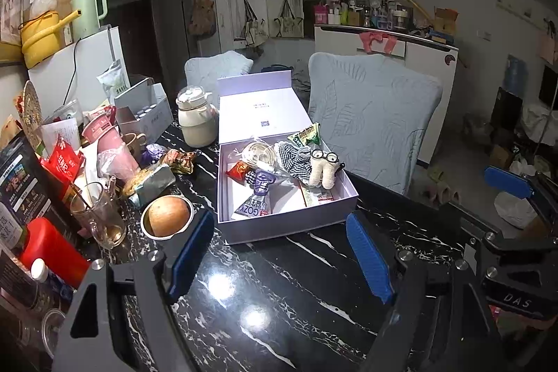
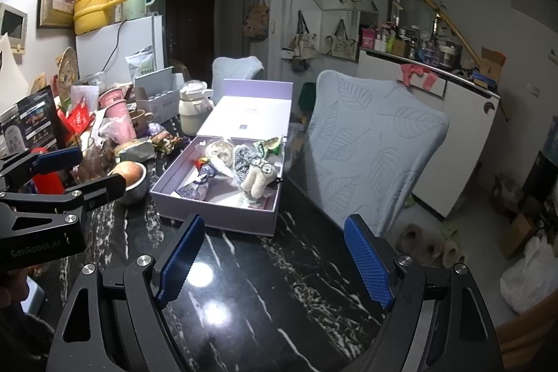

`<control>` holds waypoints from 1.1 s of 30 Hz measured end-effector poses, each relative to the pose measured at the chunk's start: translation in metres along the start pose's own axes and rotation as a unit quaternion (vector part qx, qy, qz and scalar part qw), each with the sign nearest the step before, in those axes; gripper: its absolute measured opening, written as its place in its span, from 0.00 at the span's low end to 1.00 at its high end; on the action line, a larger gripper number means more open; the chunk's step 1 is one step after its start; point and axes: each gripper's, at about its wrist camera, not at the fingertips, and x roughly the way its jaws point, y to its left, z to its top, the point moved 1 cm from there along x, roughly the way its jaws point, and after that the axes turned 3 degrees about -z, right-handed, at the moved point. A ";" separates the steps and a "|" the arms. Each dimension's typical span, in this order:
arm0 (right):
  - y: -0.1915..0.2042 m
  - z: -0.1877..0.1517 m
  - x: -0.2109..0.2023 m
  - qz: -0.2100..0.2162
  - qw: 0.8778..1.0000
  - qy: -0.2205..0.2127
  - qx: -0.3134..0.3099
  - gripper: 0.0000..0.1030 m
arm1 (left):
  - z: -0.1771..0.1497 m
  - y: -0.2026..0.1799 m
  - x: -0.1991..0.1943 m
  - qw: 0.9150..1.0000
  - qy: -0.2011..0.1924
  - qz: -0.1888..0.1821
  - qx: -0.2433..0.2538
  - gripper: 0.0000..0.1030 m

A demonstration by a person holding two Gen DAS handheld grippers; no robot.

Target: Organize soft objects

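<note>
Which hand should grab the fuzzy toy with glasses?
Probably right: the fuzzy toy sits on the box's right side, nearer the open right gripper. The left gripper, also open, faces the box's left-hand part.

Print on the box lid too small to read. Red container partly hidden behind glass mug. Counter cut off at bottom edge.

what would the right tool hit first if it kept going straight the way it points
Probably the black marble table, since the open right tool tilts down at bare tabletop short of the lilac box; depth is unclear.
</note>
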 end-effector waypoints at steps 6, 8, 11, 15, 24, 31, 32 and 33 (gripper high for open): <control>-0.002 -0.002 0.000 -0.003 1.000 0.001 0.000 0.80 | 0.000 0.000 0.000 1.000 0.001 0.001 0.001 0.76; -0.001 -0.001 0.000 -0.002 1.000 0.000 0.000 0.80 | 0.000 0.000 0.000 1.000 0.002 0.002 0.001 0.76; -0.001 -0.001 -0.001 -0.002 1.000 0.000 0.000 0.80 | 0.000 0.000 0.001 1.000 0.002 0.002 0.001 0.76; -0.001 -0.001 -0.001 -0.002 1.000 0.000 0.000 0.80 | -0.001 -0.001 0.002 1.000 0.003 0.000 0.002 0.76; -0.002 -0.004 0.001 0.000 1.000 0.005 0.000 0.80 | -0.002 0.000 0.004 1.000 0.005 0.001 0.002 0.76; -0.002 -0.004 0.003 0.000 1.000 0.007 -0.001 0.80 | -0.003 0.001 0.006 1.000 0.009 0.001 0.001 0.76; -0.002 -0.003 0.004 0.001 1.000 0.007 -0.001 0.80 | -0.003 0.001 0.007 1.000 0.010 0.001 0.001 0.76; -0.003 -0.004 0.004 0.001 1.000 0.007 -0.002 0.80 | -0.003 0.001 0.007 1.000 0.011 0.001 0.002 0.76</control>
